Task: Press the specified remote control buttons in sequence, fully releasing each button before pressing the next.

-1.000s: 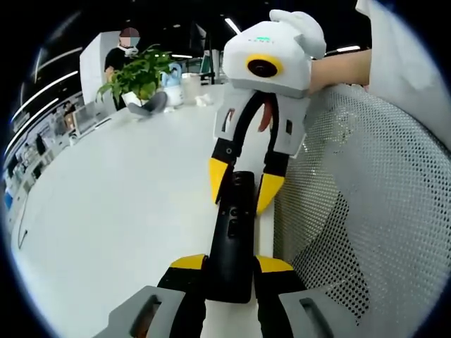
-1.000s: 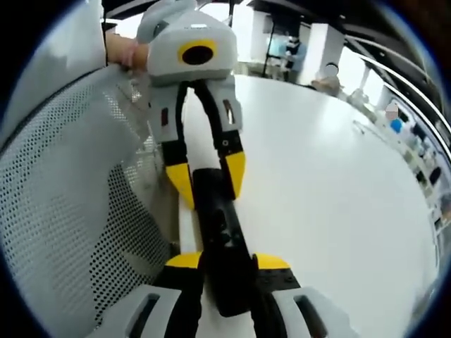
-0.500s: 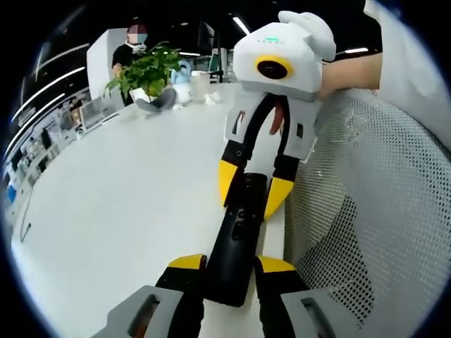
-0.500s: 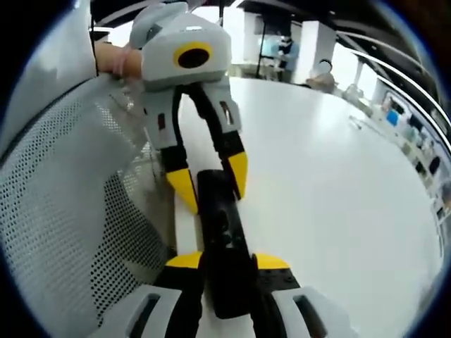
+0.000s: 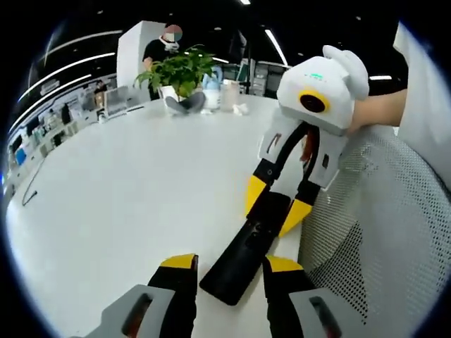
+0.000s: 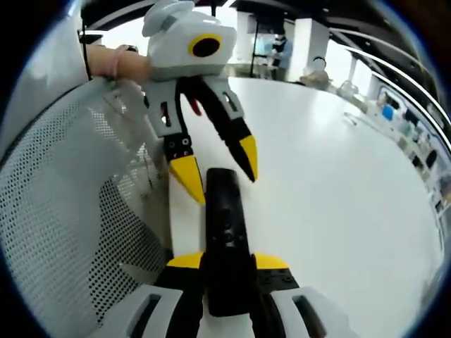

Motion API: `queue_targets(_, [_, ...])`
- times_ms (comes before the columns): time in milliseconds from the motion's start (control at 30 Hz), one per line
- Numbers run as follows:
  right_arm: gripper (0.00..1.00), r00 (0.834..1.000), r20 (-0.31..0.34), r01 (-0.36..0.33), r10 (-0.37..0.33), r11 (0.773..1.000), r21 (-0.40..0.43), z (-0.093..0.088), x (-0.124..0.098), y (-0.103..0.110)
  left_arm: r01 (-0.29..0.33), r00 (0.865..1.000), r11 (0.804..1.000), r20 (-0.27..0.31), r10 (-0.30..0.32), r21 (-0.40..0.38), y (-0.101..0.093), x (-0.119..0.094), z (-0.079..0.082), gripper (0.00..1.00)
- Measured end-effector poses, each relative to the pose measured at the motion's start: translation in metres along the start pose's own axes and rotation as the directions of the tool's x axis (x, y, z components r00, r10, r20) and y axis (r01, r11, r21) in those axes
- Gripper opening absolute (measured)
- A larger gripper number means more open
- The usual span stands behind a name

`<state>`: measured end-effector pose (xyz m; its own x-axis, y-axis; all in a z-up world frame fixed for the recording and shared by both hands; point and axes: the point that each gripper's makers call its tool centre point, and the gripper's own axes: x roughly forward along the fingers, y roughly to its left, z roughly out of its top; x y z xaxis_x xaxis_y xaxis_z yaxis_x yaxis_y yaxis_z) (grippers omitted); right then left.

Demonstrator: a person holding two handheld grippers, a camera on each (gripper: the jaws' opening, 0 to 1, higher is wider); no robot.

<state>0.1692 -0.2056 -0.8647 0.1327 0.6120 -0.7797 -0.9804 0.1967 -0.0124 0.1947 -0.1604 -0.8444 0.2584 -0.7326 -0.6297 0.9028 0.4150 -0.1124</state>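
A: Where is the remote control [image 5: 248,251]?

B: On the white table [image 5: 127,197], close to the edge beside a white mesh chair back [image 5: 380,232]. It is black and slim, and buttons show along its top face in the right gripper view [image 6: 225,232].

A: What has hold of it?

B: The right gripper [image 6: 227,262]. Its yellow-tipped jaws are clamped on either side of one end of the remote in its own view. In the left gripper view that same gripper [image 5: 276,205] comes in from the right, its tips pinching the remote's far end.

A: And the left gripper?

B: Released. In the left gripper view, the left gripper [image 5: 231,263] has its jaws spread, and the near end of the remote lies between them with a gap on each side. From the right gripper view, the left gripper [image 6: 223,167] has its two yellow tips parted, standing to either side of the remote's far end and clear of it.

A: Anything else on the table?

B: At the far side, a potted green plant [image 5: 180,70] and a few small white items beside it, too small to name. A person [image 5: 165,42] stands behind the plant.
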Motion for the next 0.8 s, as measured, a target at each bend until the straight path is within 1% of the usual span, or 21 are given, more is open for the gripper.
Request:
queue_targets(133, [0.22,1.000,0.001,0.000,0.000,1.000,0.000,0.000,0.000,0.000,-0.018,1.000,1.000,0.009,0.018,-0.020,0.006,0.000,0.001,0.42])
queue_targets(333, [0.22,1.000,0.003,-0.001,0.001,1.000,0.000,0.000,0.000,0.000,-0.063,0.996,0.997,0.063,0.066,-0.051,0.016,-0.006,0.011,0.46])
queue_targets(467, [0.22,1.000,0.004,-0.001,0.001,1.000,-0.001,0.000,0.000,0.000,-0.096,0.990,0.992,0.092,0.102,-0.076,0.024,-0.010,0.016,0.52])
queue_targets(567, [0.22,1.000,0.005,-0.001,0.001,1.000,0.000,0.000,0.000,0.000,-0.112,0.987,0.990,0.105,0.121,-0.085,0.028,-0.012,0.018,0.53])
queue_targets(733, [0.22,1.000,0.007,-0.003,0.003,1.000,0.001,0.000,0.000,0.000,-0.151,0.977,0.984,0.138,0.163,-0.096,0.036,-0.017,0.024,0.59])
queue_targets(800, [0.22,1.000,0.007,-0.003,0.003,1.000,0.001,0.000,0.000,0.000,-0.156,0.975,0.982,0.146,0.170,-0.103,0.038,-0.018,0.026,0.59])
